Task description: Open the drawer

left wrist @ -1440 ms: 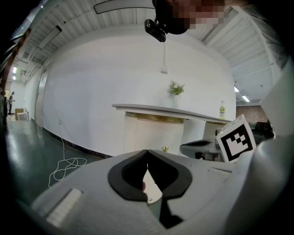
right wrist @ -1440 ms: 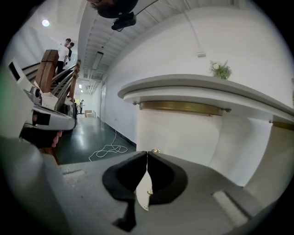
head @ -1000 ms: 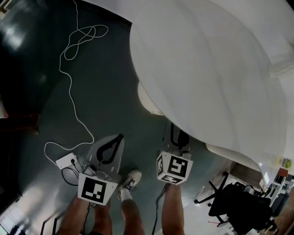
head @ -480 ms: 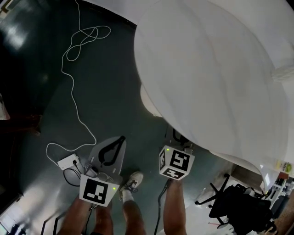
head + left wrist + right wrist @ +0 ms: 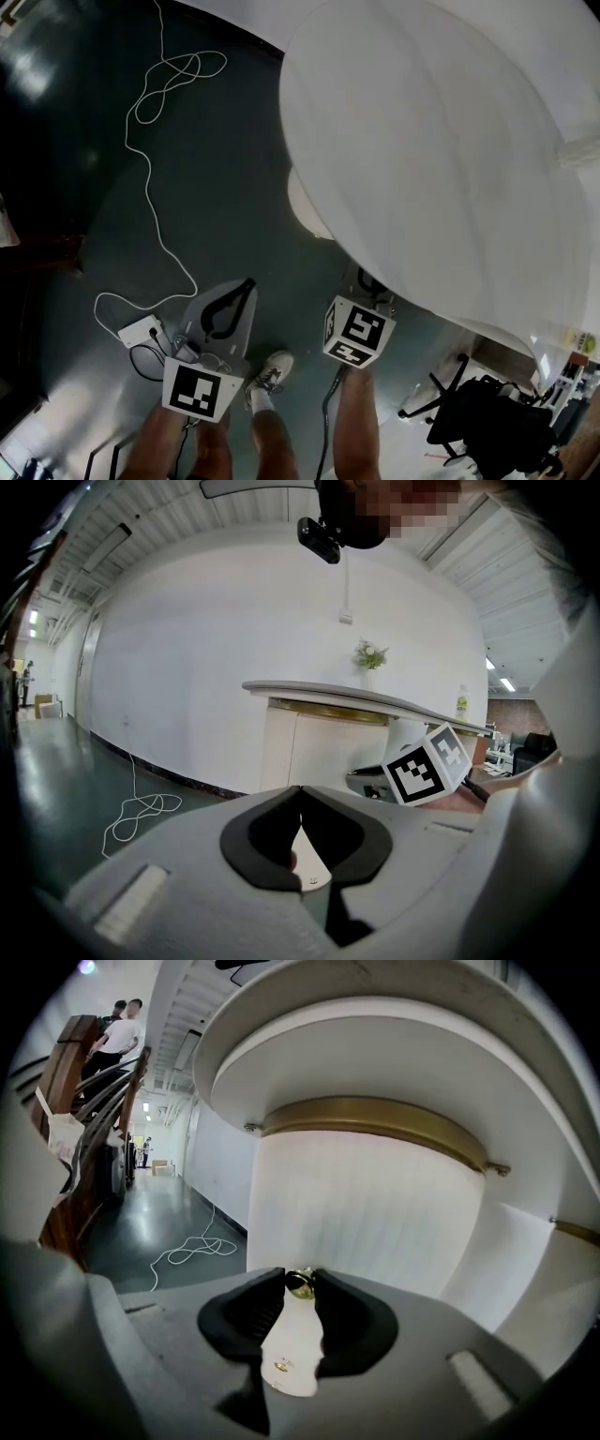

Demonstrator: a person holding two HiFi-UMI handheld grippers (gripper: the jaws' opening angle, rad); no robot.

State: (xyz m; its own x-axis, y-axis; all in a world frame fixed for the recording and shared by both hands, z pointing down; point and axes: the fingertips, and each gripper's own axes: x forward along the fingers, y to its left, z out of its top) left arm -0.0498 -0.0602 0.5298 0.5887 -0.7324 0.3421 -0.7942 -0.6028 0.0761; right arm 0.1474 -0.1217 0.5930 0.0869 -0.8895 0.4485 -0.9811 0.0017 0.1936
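knob: small brass knob [image 5: 300,1283], on the desk's curved white front [image 5: 375,1213], below the gold band [image 5: 375,1115] and well under the overhanging edge of the desk top [image 5: 431,150]
drawer: I take that front panel for the drawer; I can't make out its seams
right gripper: my right gripper [image 5: 301,1279] has just been closing, and its jaws are now narrow, with the knob pinched at the very tips, both sides touching it
left gripper: my left gripper [image 5: 299,791] is closed with nothing in it, low and off to the left of the desk, over the floor and near the white cable [image 5: 150,187]
risk 1: tip-only grip on a round, shiny knob; a quick pull could pop it out of the jaws
risk 2: I'm angled slightly down at the front; pulling along my own line instead of the drawer's could bind it or slide the jaws off
risk 3: the desk top's edge sits right above me; lifting while pulling would hit its underside
pointing: knob stem sticks straight out of the front towards me, roughly level
long axis: by my read the drawer's travel runs along that same line, out from the desk's centre
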